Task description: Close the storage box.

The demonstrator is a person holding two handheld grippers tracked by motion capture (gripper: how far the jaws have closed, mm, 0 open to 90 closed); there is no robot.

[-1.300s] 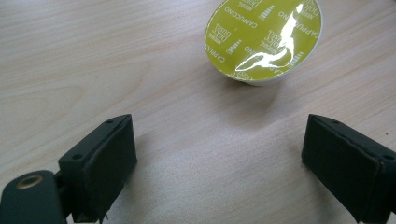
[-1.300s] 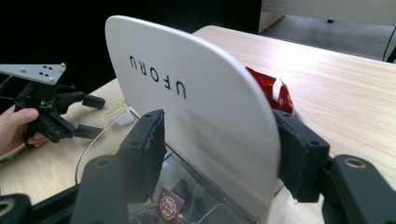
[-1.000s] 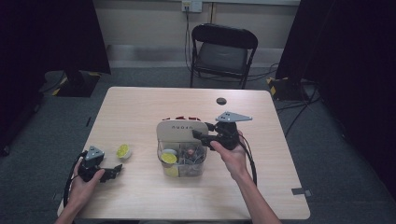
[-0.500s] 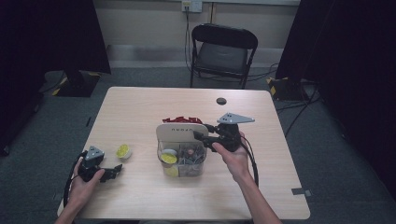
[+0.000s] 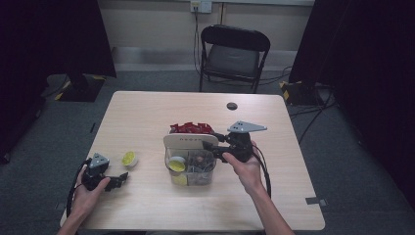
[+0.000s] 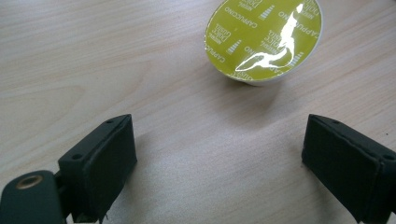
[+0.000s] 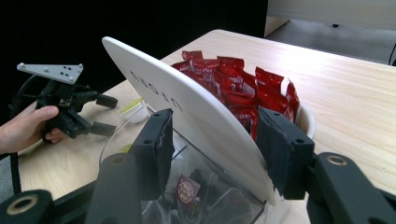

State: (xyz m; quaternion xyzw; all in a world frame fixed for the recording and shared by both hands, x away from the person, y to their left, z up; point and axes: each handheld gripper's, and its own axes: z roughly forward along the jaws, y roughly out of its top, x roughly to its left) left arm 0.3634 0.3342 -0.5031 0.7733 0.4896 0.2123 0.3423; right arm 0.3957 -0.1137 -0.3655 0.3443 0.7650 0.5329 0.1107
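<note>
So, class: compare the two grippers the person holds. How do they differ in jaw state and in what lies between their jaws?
The left gripper has its jaws wide open over bare table, with a yellow capsule lying ahead, untouched. The right gripper is shut on the white divider of the clear organiser. The left rests low near the table edge; the right is raised at the organiser. Both have black jaws.

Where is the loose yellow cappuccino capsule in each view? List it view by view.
High view: cappuccino capsule on the table, lower left, just beyond the left gripper.
Left gripper view: top right, ahead of the open jaws.
Right gripper view: left of centre, between the white lid and that gripper.
Shared landmark: the left gripper.
</note>
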